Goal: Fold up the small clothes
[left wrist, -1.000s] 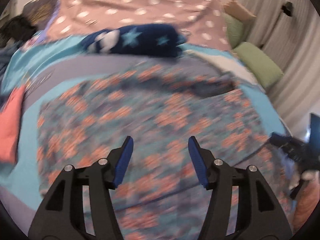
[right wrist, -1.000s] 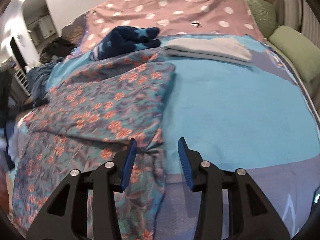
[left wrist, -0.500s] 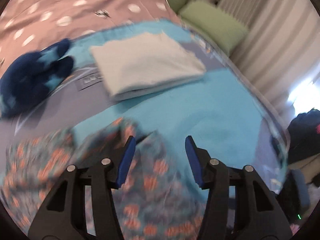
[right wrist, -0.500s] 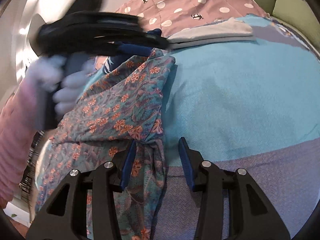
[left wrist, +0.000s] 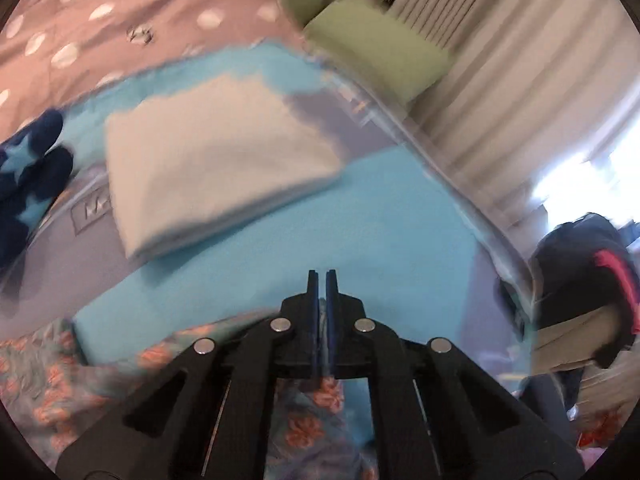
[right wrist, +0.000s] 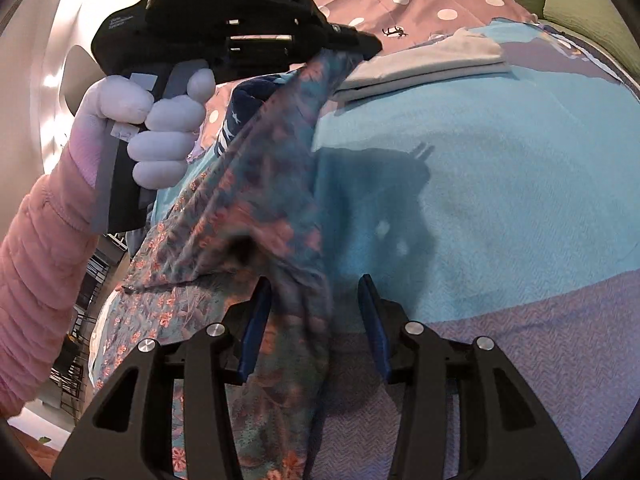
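The left gripper [right wrist: 360, 46], upper centre of the right wrist view, is clamped on a corner of the floral garment [right wrist: 256, 184], lifting it off the bed [right wrist: 500, 168]. The right gripper [right wrist: 316, 320], at the lower centre, stands apart around the hem without pinching. That thin corner hold could slip, and the loose hem could drag unevenly.

A bed [left wrist: 400, 216] with a turquoise-and-lilac blanket fills the room. Green pillows [left wrist: 376, 48] lie beside pale striped curtains [left wrist: 520, 80]. Daylight glares through a window [left wrist: 580, 176].

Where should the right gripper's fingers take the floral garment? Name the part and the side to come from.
Take the bunched lower edge of the floral garment, the fold lying between the right gripper fingers. Come in from below, along the bed. The left gripper already pinches the top corner, so the cloth hangs taut toward that fold.
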Available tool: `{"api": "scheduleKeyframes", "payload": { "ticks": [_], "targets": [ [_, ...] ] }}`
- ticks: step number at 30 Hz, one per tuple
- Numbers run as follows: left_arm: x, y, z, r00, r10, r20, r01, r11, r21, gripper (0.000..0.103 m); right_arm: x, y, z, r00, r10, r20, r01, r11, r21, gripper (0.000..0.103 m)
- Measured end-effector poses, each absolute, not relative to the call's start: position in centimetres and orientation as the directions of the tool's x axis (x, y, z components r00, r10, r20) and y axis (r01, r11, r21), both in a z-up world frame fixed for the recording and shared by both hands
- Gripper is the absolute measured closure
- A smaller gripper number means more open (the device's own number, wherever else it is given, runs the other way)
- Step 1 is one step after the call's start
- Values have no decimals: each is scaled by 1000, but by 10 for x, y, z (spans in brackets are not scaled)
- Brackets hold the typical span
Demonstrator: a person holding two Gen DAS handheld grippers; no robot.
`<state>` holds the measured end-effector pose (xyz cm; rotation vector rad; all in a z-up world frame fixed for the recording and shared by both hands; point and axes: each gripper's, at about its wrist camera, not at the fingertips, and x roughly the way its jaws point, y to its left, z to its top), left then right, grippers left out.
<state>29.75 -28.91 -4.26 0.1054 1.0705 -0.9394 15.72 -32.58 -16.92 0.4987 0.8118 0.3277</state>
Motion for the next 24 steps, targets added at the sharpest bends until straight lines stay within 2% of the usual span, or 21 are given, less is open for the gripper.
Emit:
{"api": "scheduleKeyframes", "payload": {
  "ticks": [4, 6, 7, 10, 14, 17, 20, 24],
  "targets": [
    [308, -284, -63, 195, -494, -847, 657, 707, -261, 96, 154, -328, -169, 653, 459, -603, -85, 836, 543, 58],
    [309, -276, -65, 239, -466, -852, 652, 727, -215, 79, 156, -330, -170, 652, 462, -601, -84, 832, 549, 58],
    [310, -270, -62, 251, -470, -846, 646, 732, -216, 68, 157, -331, -170, 652, 462, -602, -83, 832, 549, 58],
    [306, -238, -41, 311, -504, -806, 641, 737, -214, 56, 159, -331, -170, 650, 459, -605, -82, 835, 545, 58],
    [287, -172, -16, 409, -496, -766, 600, 779, -184, 52, 159, -332, -171, 649, 460, -606, -82, 834, 545, 58],
    [272, -90, -12, 500, -437, -747, 502, 850, -162, 49, 159, -332, -172, 648, 459, -608, -81, 835, 544, 57],
    [253, 10, -23, 573, -331, -750, 335, 929, -154, 48, 160, -331, -172, 646, 456, -612, -79, 838, 541, 57],
    [227, 116, -53, 553, -250, -795, 130, 968, -215, 51, 161, -330, -173, 642, 458, -615, -80, 837, 541, 56]
  ]
}}
